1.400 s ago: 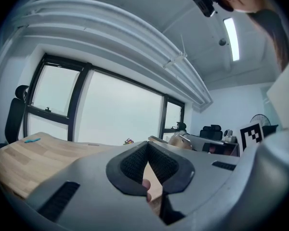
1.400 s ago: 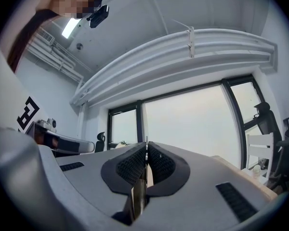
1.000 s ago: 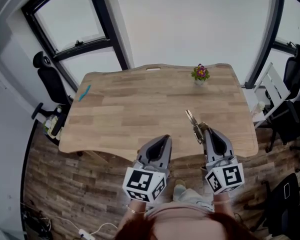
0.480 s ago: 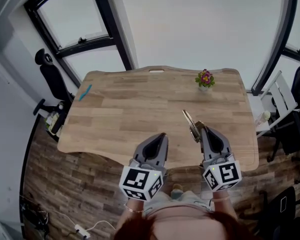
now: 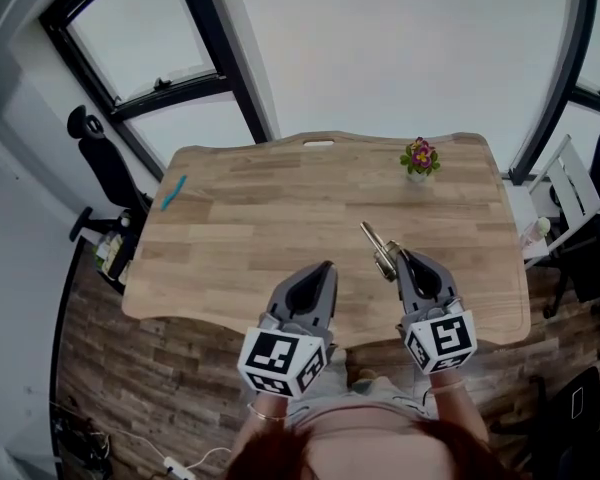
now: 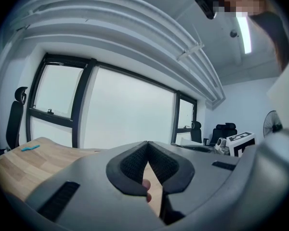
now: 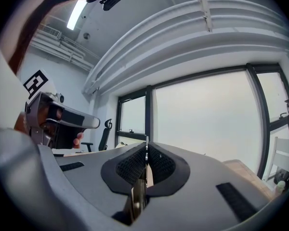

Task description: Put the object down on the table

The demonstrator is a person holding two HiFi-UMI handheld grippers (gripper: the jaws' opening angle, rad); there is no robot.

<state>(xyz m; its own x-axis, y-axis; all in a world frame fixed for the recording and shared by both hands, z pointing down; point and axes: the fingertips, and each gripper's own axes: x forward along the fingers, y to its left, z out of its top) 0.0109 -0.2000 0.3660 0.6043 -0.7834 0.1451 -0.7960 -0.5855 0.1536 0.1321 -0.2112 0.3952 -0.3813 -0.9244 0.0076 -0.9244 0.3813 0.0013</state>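
Note:
My right gripper (image 5: 400, 259) is shut on a small thin metal object (image 5: 377, 247), which sticks out ahead and to the left of its tip above the wooden table (image 5: 260, 218), near the front right. In the right gripper view the pads of that gripper (image 7: 146, 147) are pinched on the metal strip (image 7: 144, 139), seen edge-on. To its left my left gripper (image 5: 325, 267) hangs over the table's near edge. In the left gripper view this gripper (image 6: 148, 146) has its jaw tips touching, with nothing held.
A small pot of flowers (image 5: 419, 158) stands at the table's far right. A teal item (image 5: 172, 192) lies at the far left. Office chairs (image 5: 98, 158) stand left of the table and more furniture (image 5: 570, 198) to the right. Windows run behind the table.
Both grippers have moved a little forward over the table's near edge. The right one still holds the metal object.

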